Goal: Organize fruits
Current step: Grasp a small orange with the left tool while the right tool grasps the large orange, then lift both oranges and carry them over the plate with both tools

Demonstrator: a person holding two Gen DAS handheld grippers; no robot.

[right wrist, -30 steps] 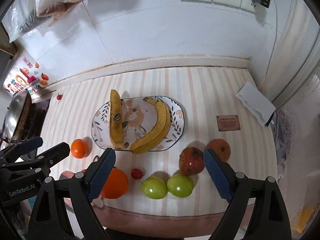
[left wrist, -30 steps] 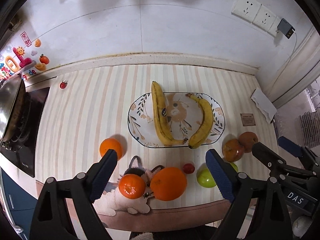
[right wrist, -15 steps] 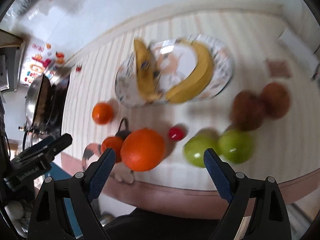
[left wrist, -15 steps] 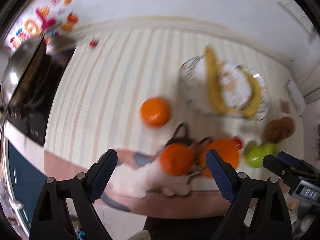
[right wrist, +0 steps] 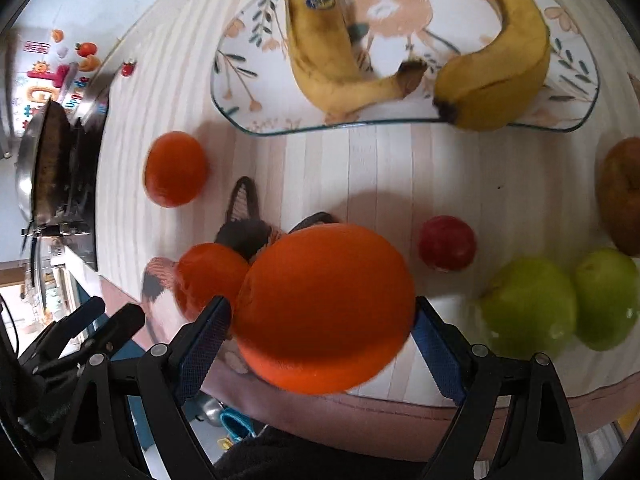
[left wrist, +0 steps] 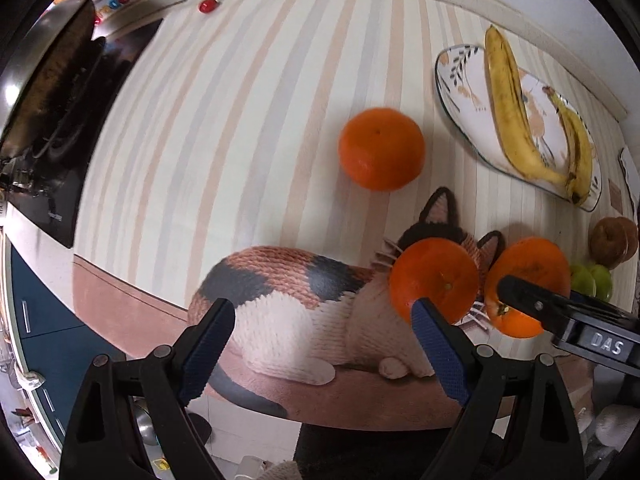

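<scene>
My right gripper (right wrist: 320, 342) straddles the big orange (right wrist: 324, 308), which rests on the striped mat. Its jaws are closing, and the pads stand right at the orange's sides without visibly pressing. My left gripper (left wrist: 322, 344) hangs open and empty over the cat picture (left wrist: 280, 312). A small mandarin (left wrist: 434, 278) lies just beyond its right finger. A second mandarin (left wrist: 380, 148) sits farther back. Two bananas (right wrist: 320, 52) lie on the patterned plate (right wrist: 224, 92). Right of the orange are a small red fruit (right wrist: 448, 244), two green apples (right wrist: 528, 308) and a brownish apple (right wrist: 624, 196).
A pan on a black hob (left wrist: 52, 92) fills the left side of the counter. The counter's front edge (left wrist: 360, 404) runs just under both grippers. Bare striped mat (left wrist: 240, 120) lies between the hob and the mandarins. A small red magnet-like item (left wrist: 208, 4) lies at the back.
Both grippers have come down close to the counter. The right one now has the big orange between its fingers. The left has shifted over the cat picture beside the small mandarin.
</scene>
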